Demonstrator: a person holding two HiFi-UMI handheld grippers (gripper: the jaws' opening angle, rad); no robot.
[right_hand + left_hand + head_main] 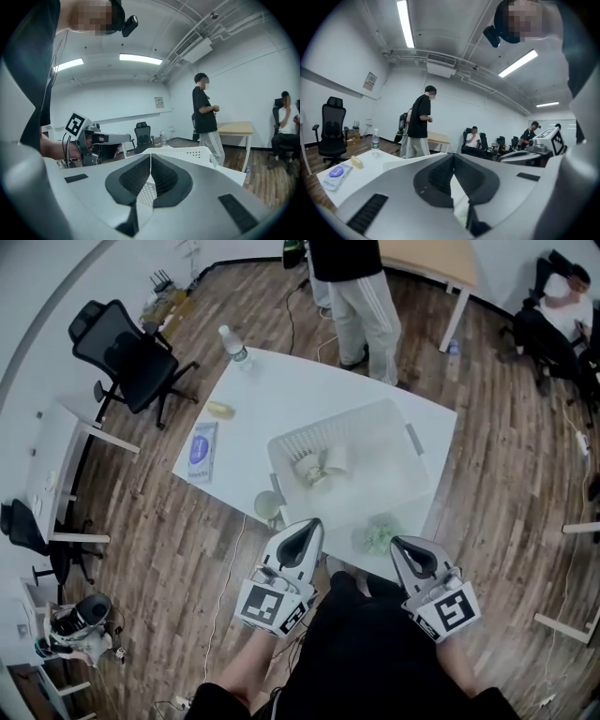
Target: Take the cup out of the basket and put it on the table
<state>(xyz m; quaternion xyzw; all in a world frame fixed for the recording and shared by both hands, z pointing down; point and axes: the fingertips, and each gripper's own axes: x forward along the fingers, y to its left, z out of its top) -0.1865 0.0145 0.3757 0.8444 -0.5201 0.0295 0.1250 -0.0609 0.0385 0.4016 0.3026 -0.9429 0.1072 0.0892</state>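
**Operator:** Report the status at the left of the white surface.

**Technician:** One pale cup stands upright on the surface, just beside the near left corner of the white basket and outside it. By my judgement, placement is complete for that cup.

**Operator:** And the left hand-held gripper?

**Technician:** Its jaws are fully together with nothing between them. It hangs at the near edge of the surface, apart from both the cup and the basket.

**Operator:** What does the basket contain?

**Technician:** A first basket cup and a second basket cup lie side by side in its left part. Whether they touch cannot be determined. The rest of the basket floor is bare.

**Operator:** And the right hand-held gripper?

**Technician:** Its jaws are also together and it carries nothing. The basket wall shows beyond its tips.

**Operator:** What work is left?

**Technician:** If every cup must come out, two removals are probably outstanding. Neither hand-held gripper has engaged one yet.
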